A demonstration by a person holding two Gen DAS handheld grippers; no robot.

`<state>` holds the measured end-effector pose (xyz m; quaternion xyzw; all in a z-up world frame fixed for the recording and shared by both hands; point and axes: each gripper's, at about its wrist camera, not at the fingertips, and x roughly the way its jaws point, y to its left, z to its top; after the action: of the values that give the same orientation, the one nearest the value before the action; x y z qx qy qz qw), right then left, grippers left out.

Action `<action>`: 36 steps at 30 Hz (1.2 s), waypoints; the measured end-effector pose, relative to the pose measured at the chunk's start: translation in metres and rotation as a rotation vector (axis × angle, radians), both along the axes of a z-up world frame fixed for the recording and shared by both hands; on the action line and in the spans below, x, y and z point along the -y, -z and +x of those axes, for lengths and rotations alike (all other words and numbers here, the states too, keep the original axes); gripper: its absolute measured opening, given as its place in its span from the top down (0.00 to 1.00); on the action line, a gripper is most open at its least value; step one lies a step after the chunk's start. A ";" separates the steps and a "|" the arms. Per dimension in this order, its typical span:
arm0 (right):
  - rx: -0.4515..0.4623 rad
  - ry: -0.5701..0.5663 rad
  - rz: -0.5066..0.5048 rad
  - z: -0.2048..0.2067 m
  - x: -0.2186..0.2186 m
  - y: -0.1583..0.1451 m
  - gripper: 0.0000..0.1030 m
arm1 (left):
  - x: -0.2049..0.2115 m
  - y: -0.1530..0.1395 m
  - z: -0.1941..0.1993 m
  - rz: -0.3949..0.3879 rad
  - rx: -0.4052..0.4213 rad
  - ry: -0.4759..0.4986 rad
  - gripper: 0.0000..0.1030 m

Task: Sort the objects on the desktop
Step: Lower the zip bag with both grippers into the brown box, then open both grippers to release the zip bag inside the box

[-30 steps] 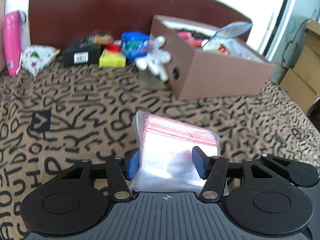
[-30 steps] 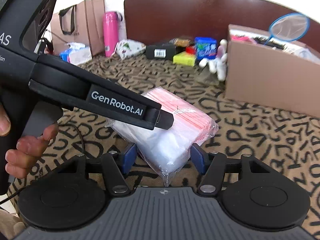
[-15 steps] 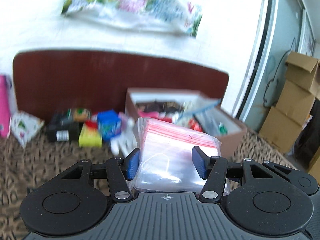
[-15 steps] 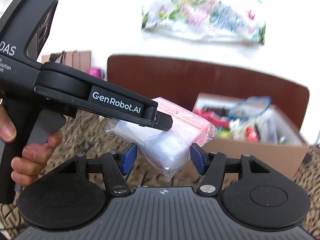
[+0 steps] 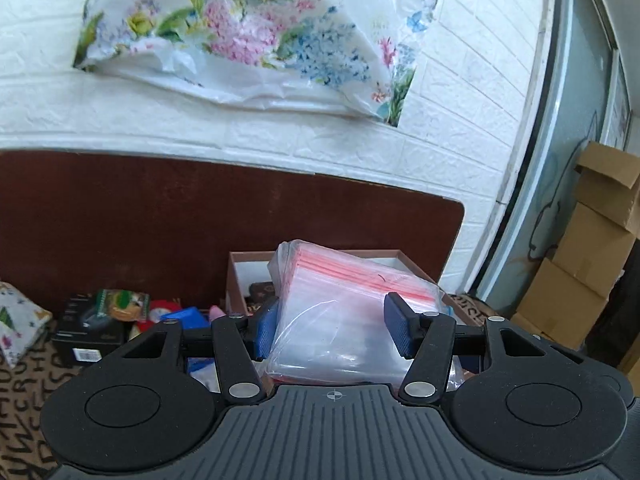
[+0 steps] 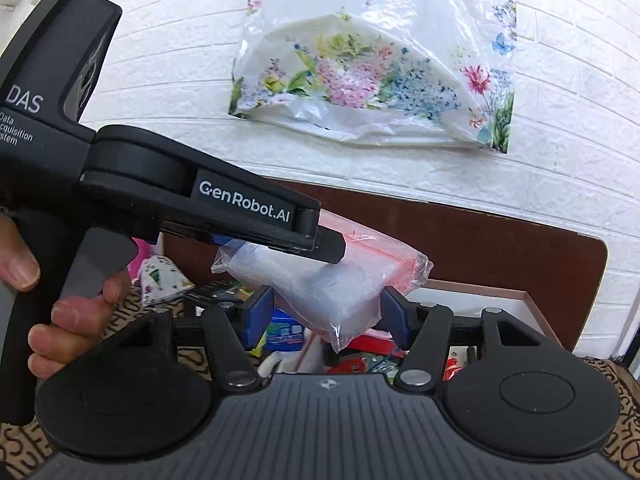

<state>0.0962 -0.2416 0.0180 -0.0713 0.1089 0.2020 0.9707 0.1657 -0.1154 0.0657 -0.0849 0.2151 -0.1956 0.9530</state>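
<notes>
A pack of clear zip bags with red seal strips (image 5: 340, 312) sits between the blue pads of my left gripper (image 5: 332, 326), which is shut on it and holds it high, in front of the brown cardboard box (image 5: 236, 272). In the right wrist view the same pack (image 6: 340, 280) hangs in the left gripper's fingers (image 6: 320, 240), between the pads of my right gripper (image 6: 320, 316). The right jaws stand apart at the pack's width; whether they press on it is unclear. The box (image 6: 480, 300) lies behind and below.
Small items stand left of the box along a dark red board: a black box (image 5: 86, 336), a blue box (image 5: 188, 318), a floral pouch (image 5: 16, 320). A floral plastic bag (image 5: 248, 36) hangs on the white wall. Cardboard cartons (image 5: 588, 260) stack at right.
Both grippers have risen with the pack from the patterned cloth and moved toward the box. The view now tilts up at the wall. The hold on the pack is unchanged.
</notes>
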 end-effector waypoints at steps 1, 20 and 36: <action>-0.007 0.009 -0.002 0.005 0.003 0.003 0.38 | 0.005 0.004 0.007 -0.006 -0.012 0.009 0.45; -0.179 0.175 -0.023 0.082 0.082 0.067 0.38 | 0.114 0.073 0.095 0.029 -0.180 0.144 0.43; -0.216 0.167 -0.022 0.113 0.083 0.087 0.34 | 0.117 0.092 0.112 0.037 -0.186 0.139 0.09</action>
<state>0.2095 -0.3247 -0.0688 -0.0505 0.2205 0.1259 0.9659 0.2773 -0.2327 -0.0265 -0.0698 0.3117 -0.2485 0.9145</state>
